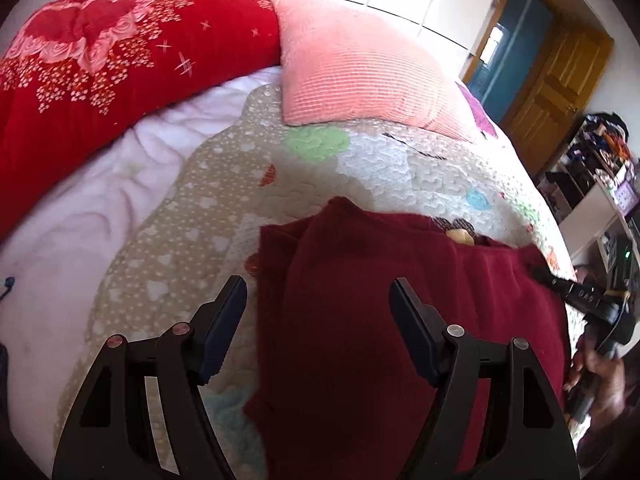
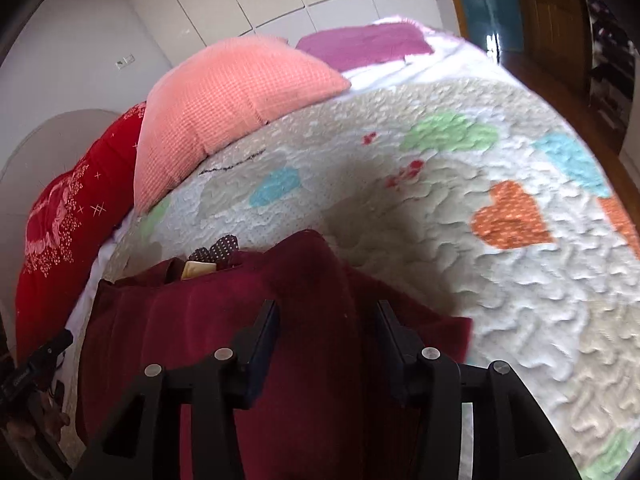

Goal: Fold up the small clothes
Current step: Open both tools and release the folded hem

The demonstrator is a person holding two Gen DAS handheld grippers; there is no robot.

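A dark red knit garment (image 1: 360, 288) lies partly folded on the patterned quilt (image 1: 192, 220), with a pale label showing at its collar (image 1: 460, 236). My left gripper (image 1: 318, 292) is open above the garment's left part, touching nothing. In the right wrist view the same garment (image 2: 224, 312) fills the lower left. My right gripper (image 2: 326, 316) is open, its jaws on either side of a raised fold of the cloth. The right gripper also shows at the garment's right edge in the left wrist view (image 1: 560, 284).
A pink ribbed pillow (image 1: 352, 64) and a red flowered duvet (image 1: 100, 72) lie at the head of the bed. A wooden door (image 1: 556, 80) and cluttered shelves (image 1: 600, 176) stand to the right. The quilt (image 2: 500, 280) stretches to the right of the garment.
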